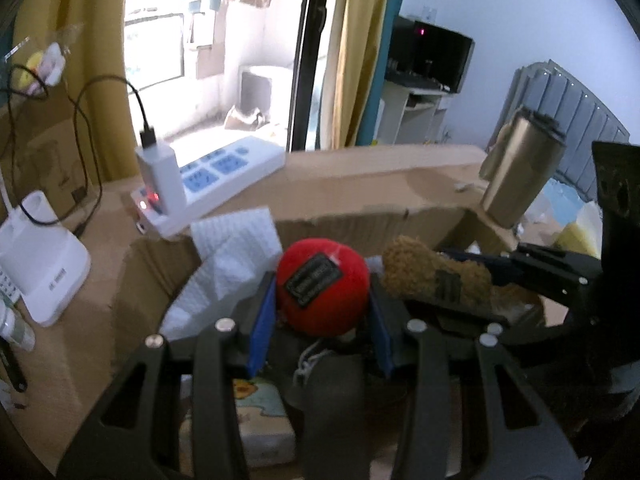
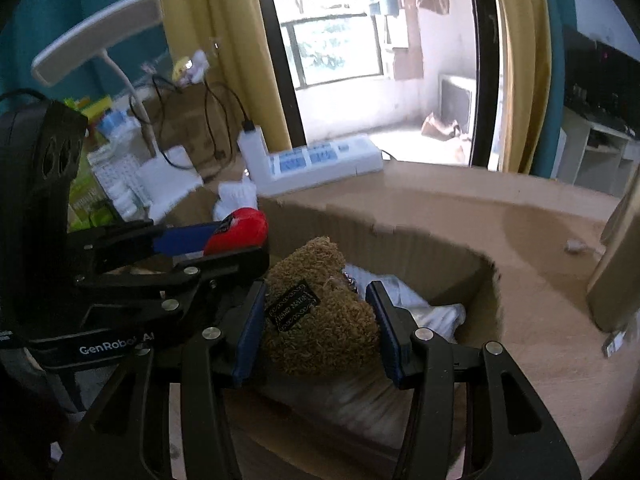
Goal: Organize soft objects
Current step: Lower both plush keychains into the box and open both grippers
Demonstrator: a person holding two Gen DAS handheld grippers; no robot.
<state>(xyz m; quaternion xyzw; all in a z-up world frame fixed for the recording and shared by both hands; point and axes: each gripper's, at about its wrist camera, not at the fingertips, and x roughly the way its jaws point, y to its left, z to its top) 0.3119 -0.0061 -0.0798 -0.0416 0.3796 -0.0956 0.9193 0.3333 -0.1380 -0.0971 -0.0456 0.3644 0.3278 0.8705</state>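
Box: we see one open cardboard box on the cardboard-covered table, both claws reaching over its rim.
Inside the box: a white cloth stands against the back wall; a printed soft pad lies on the bottom.
Left claw: our left claw is clamped on one red plush ball, held above the box's inside, both blue pads pressing its sides.
Right claw: our right claw is clamped on one brown plush toy, just beside the ball, above the box.
Outside the box: one power strip with one white charger plugged in; one metal tumbler beyond the box's corner.
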